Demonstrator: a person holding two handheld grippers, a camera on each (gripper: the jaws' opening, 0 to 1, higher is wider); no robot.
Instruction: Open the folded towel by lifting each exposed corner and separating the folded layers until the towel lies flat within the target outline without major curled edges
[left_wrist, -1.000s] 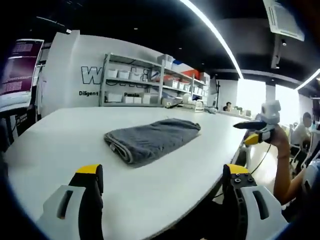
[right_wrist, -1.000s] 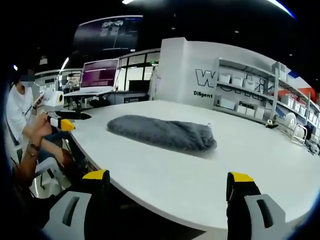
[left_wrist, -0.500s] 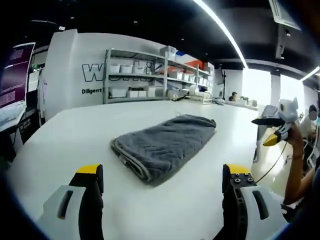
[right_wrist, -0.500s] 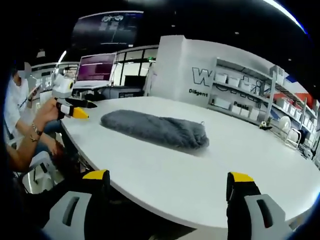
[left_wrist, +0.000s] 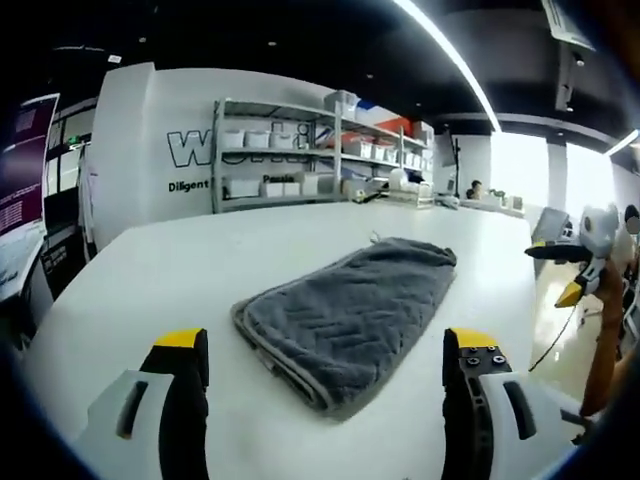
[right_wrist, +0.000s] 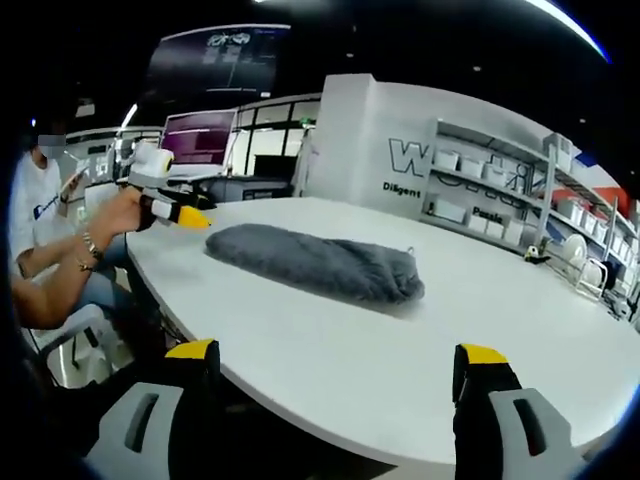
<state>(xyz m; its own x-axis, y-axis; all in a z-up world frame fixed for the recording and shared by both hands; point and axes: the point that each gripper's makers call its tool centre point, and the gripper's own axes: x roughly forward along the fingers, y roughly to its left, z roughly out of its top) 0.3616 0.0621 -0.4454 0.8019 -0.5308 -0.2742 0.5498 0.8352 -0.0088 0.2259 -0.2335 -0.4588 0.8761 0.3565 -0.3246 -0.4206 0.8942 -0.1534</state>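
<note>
Towel, grey and folded, lies on the white worktop just ahead of the left tongs, whose jaws stand apart and empty. Right tongs, likewise released, hang off the worktop edge, the towel well ahead. Advice: pinch only the top layer at the near corner, then lift. Shelving stands beyond; nothing blocks the approach.
</note>
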